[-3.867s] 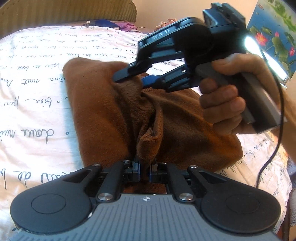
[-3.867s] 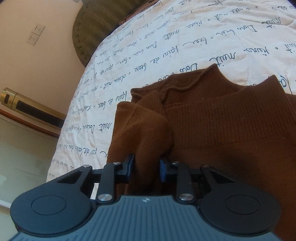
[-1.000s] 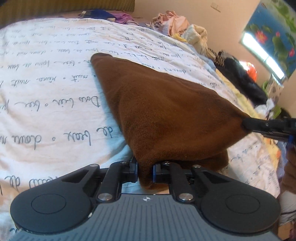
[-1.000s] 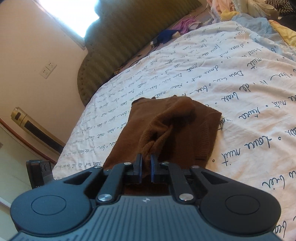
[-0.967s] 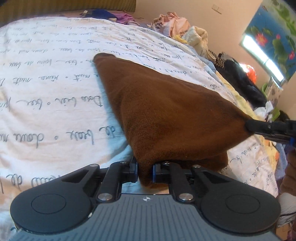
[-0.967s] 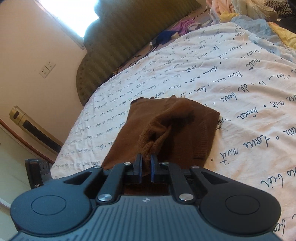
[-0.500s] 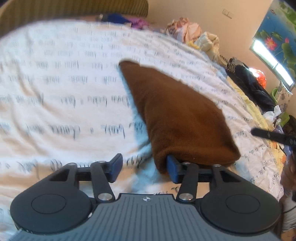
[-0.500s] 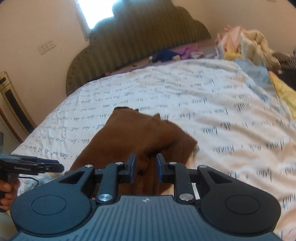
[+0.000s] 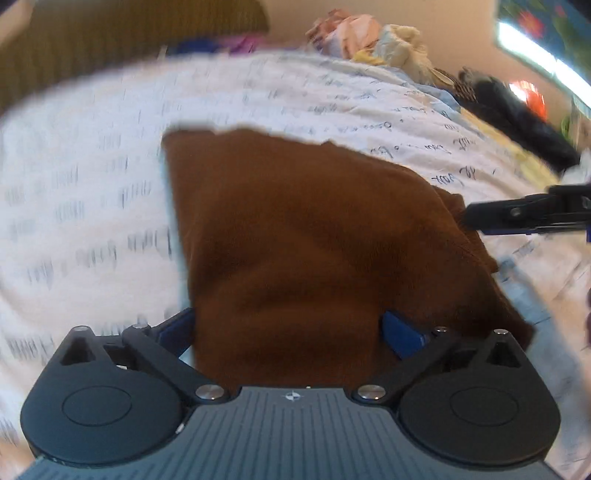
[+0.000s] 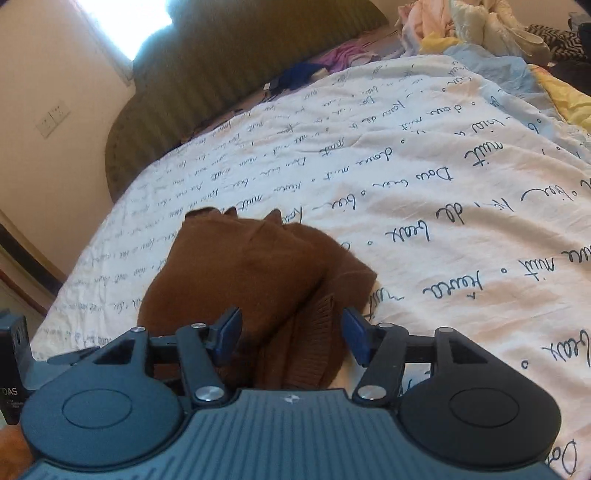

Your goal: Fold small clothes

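A brown knitted garment [image 9: 314,240] lies folded on the white bedsheet with script writing [image 9: 92,221]. My left gripper [image 9: 290,328] is open, its blue pads wide apart on either side of the garment's near edge; this view is blurred. My right gripper [image 9: 524,216] shows at the garment's right corner in that view. In the right wrist view, the right gripper [image 10: 291,334] is open too, and the brown garment [image 10: 258,273] with its ribbed hem lies loose between and beyond the fingers. The left gripper's body [image 10: 11,369] is at the far left edge.
An olive padded headboard [image 10: 229,62] closes the far end of the bed. A pile of mixed clothes [image 10: 480,22] lies at the back right, with purple and blue items [image 10: 325,62] by the headboard. A wall socket [image 10: 53,114] is on the left wall.
Both grippers have opened wide and let go of the brown garment, which now lies folded flat on the sheet. The left wrist view has moved closer over the garment.
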